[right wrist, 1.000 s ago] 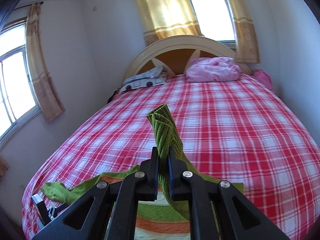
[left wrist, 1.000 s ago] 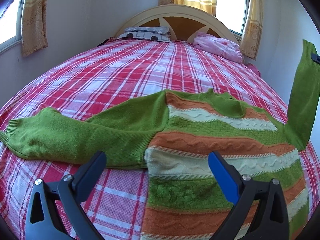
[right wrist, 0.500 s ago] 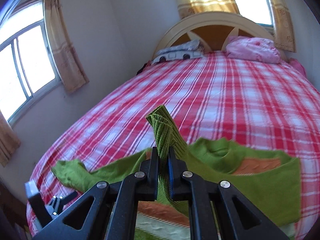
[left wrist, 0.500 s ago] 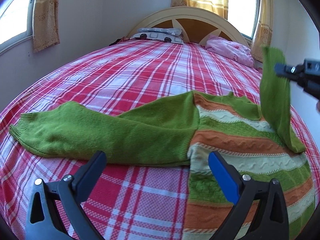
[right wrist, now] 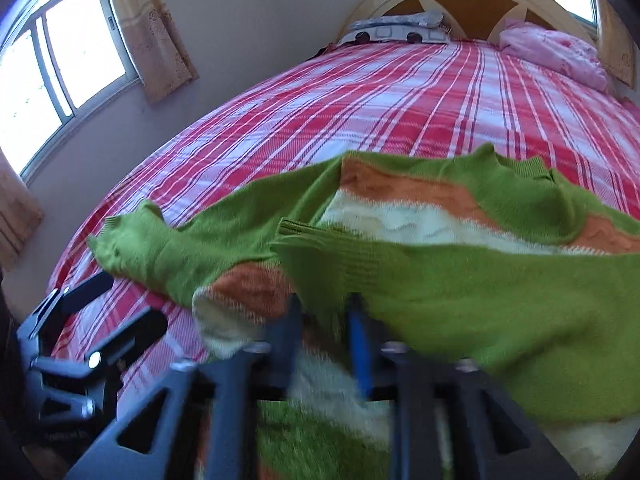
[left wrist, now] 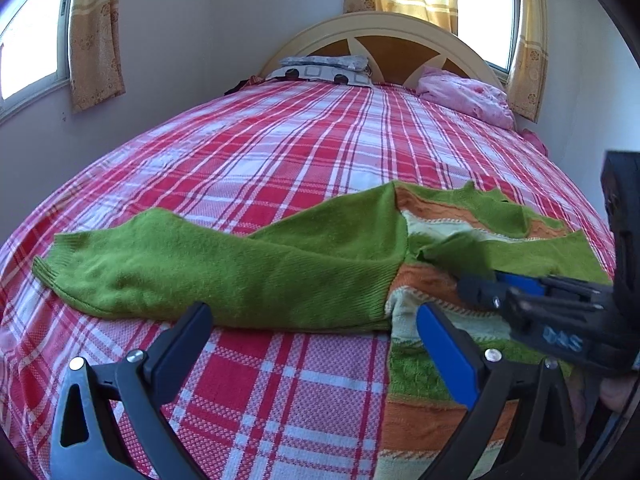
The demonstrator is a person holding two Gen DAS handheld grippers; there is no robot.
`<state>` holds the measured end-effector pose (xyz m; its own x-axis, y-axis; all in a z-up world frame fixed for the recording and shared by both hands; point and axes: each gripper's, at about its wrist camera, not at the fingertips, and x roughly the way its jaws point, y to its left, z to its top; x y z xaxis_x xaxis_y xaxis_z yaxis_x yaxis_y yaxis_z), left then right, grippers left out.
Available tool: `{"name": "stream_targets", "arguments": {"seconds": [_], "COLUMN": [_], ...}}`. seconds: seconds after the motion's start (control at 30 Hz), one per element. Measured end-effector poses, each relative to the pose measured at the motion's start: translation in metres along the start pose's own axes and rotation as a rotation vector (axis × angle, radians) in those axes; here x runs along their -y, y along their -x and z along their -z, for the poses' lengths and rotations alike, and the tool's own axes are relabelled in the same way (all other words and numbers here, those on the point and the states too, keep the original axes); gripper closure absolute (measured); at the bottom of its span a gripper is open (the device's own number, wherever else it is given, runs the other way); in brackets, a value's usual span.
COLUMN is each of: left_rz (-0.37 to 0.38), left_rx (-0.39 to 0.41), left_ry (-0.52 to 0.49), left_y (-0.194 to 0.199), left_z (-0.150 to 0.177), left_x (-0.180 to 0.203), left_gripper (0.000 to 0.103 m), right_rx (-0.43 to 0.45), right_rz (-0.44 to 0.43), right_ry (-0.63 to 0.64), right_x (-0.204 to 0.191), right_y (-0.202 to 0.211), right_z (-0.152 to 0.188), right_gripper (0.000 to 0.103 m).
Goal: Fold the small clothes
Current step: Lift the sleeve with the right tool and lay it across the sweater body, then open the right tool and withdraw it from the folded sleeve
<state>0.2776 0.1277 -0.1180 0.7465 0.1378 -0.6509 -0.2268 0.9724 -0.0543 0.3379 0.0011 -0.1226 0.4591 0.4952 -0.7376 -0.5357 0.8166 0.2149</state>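
As ribbed green sleeve [right wrist: 460,280] drapes striped knit sweater [left wrist: 432,280] | right gripper [right wrist: 324,312] just unclenching, sleeve between | left gripper [left wrist: 312,320] released

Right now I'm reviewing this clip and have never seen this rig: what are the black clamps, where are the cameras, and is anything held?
A person carries two hand-held grippers, each with a fisheye camera looking along its fingers. The left wrist view shows the left gripper open and empty above the bed. On it lies a striped sweater, its left sleeve spread out. The right sleeve is folded across the body. The right gripper has just been opening; nothing looks clamped, though that view is blurred.
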Motion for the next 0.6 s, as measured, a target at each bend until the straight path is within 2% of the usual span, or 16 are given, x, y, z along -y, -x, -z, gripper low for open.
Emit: {"name": "stream_targets", "arguments": {"seconds": [0.03,0.07,0.2,0.3,0.33,0.43,0.53,0.57,0.6], "left_rz": [-0.001,-0.002,-0.007,-0.014,-0.033,-0.105,-0.147,-0.144,-0.142], "left_rx": [0.004,0.006,0.014,0.012,0.008,-0.035,-0.104,-0.101,-0.099], "left_ry": [-0.009,-0.018,-0.058,-0.101,-0.116,-0.173,-0.223,-0.224,-0.225], "left_y": [0.000,0.000,-0.007,-0.017,-0.023,-0.043,-0.060,-0.058,-0.057], "left_z": [-0.002,-0.004,-0.017,-0.025,-0.026,-0.021,-0.008,-0.007,-0.008], "left_x": [0.002,0.005,0.023,0.047,0.055,0.071,0.077,0.076,0.075], "left_gripper": [0.000,0.000,0.000,0.000,0.000,0.000,0.000,0.000,0.000], "right_rx": [0.006,0.019,0.051,0.084,0.099,0.074,-0.018,-0.033,-0.010], "right_rz": [-0.013,-0.022,0.044,0.187,0.273,0.409,0.459,0.437,0.415], "right_ry": [0.001,0.003,0.005,-0.006,-0.013,-0.098,-0.191,-0.210,-0.209], "right_x": [0.004,0.008,0.036,0.074,0.093,0.148,0.195,0.203,0.203], "right_y": [0.009,0.020,0.062,0.088,0.096,0.103,0.095,0.093,0.097], "right_z": [0.003,0.007,0.016,0.016,0.015,0.018,0.036,0.043,0.046], "right_gripper": [0.036,0.036,0.036,0.036,0.037,0.037,0.037,0.037,0.037]}}
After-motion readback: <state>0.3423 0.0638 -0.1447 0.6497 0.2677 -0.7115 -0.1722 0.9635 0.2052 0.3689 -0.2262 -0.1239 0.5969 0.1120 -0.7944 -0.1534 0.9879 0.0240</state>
